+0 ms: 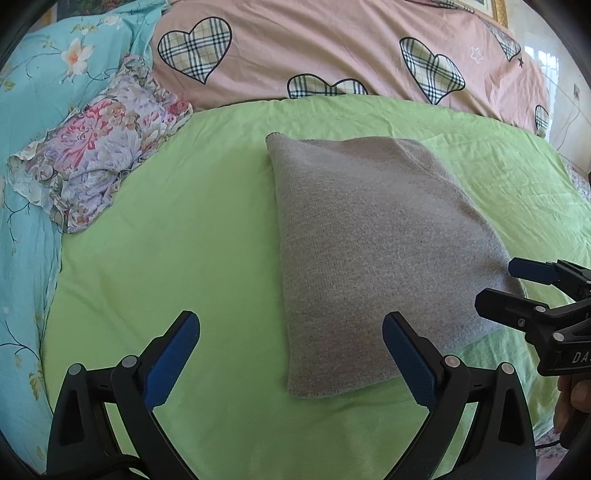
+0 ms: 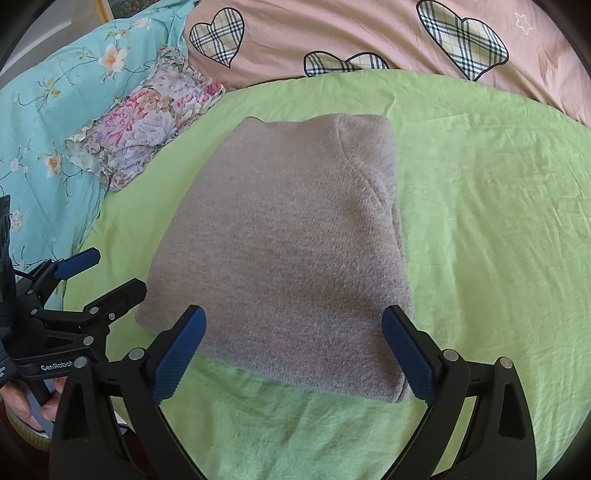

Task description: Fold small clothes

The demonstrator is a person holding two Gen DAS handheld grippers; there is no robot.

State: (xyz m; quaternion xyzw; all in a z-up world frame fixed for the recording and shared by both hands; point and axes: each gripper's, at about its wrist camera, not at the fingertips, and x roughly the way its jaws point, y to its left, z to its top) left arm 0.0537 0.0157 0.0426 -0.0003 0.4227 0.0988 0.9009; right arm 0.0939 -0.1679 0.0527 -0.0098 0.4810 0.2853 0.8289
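A grey knit garment (image 1: 369, 251) (image 2: 291, 251) lies folded into a neat rectangle on the green sheet (image 1: 177, 236) (image 2: 480, 221). My left gripper (image 1: 291, 354) stands open just short of the garment's near left corner, nothing between its blue pads. My right gripper (image 2: 295, 350) hovers open over the garment's near edge, empty too. The right gripper (image 1: 502, 284) also shows in the left wrist view at the garment's right edge, and the left gripper (image 2: 107, 273) appears in the right wrist view by the garment's left corner.
A crumpled floral cloth (image 1: 99, 162) (image 2: 147, 125) lies at the sheet's far left. A turquoise flowered quilt (image 1: 26, 221) (image 2: 48, 122) runs along the left. A pink cover with plaid hearts (image 1: 332, 48) (image 2: 369, 33) borders the back. A hand (image 1: 572, 402) grips the right tool.
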